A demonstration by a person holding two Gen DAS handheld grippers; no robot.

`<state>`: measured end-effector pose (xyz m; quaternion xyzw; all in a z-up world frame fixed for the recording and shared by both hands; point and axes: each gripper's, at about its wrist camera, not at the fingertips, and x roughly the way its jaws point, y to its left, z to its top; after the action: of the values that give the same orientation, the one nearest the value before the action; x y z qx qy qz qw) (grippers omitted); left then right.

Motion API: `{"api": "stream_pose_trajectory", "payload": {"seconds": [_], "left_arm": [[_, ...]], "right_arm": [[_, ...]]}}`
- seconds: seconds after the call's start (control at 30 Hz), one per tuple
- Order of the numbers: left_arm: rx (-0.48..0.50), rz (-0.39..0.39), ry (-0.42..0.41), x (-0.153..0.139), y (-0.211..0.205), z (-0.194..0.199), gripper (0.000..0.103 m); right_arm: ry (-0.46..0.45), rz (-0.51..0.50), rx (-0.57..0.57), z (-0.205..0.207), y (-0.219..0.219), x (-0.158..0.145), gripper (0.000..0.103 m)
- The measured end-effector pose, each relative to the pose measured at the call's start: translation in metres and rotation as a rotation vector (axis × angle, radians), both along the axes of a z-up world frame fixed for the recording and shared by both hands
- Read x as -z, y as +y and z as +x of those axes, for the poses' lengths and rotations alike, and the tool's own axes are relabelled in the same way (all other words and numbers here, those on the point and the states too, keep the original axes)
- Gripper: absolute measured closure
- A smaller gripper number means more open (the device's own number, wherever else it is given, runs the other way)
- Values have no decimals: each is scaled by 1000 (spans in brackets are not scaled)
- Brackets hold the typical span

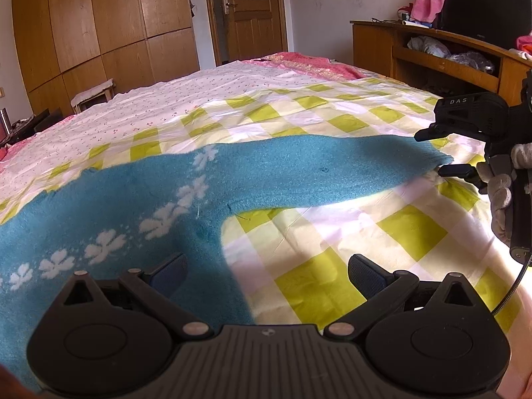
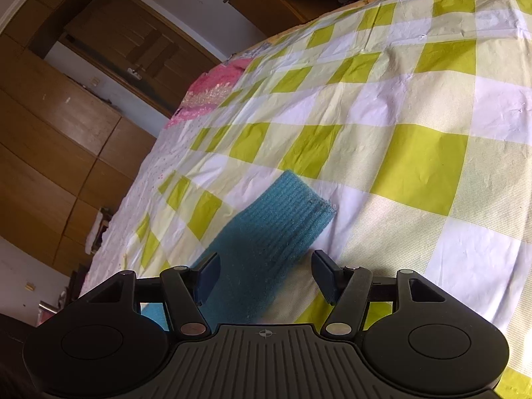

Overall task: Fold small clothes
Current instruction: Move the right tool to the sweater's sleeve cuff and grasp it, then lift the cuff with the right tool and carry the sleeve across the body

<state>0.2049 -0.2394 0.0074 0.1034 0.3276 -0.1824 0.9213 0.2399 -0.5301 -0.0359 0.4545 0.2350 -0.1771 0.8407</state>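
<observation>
Sweater, teal knit with a row of white flower shapes, lies flat on the bed, spread over a sheet checked in green, pale yellow and white. Its body fills the space ahead and to the left of the left tool, and one sleeve stretches away to the right across the sheet. The left tool hovers low over the sweater's edge with its jaws spread wide; its left finger stands over the teal knit and the right one over bare sheet, and nothing is gripped between them. At the far end of the sleeve, the right tool comes in from the side, held by a gloved hand, with one finger above the ribbed cuff and one at sheet level beside it. From the right wrist view, the cuff and sleeve run straight out ahead of that tool, the knit passing between its two fingers. Those jaws stand partly apart and the pads do not press the fabric, so the sleeve is not yet gripped. Beyond the tools, past the bed, stand a wooden wardrobe, a door and a wooden shelf unit with cloth piled on it.
</observation>
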Motion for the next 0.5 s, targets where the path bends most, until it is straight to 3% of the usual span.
{"api": "stream_pose_trajectory", "payload": {"seconds": [0.3,0.5], "left_arm": [[-9,12,76,25,-5,-2,0],[-27,-11,87,31,1,-5,0]], "right_arm": [[-8,68,15,2,-10,8,83],[-52,75,-15,1,-7,2,91]]}}
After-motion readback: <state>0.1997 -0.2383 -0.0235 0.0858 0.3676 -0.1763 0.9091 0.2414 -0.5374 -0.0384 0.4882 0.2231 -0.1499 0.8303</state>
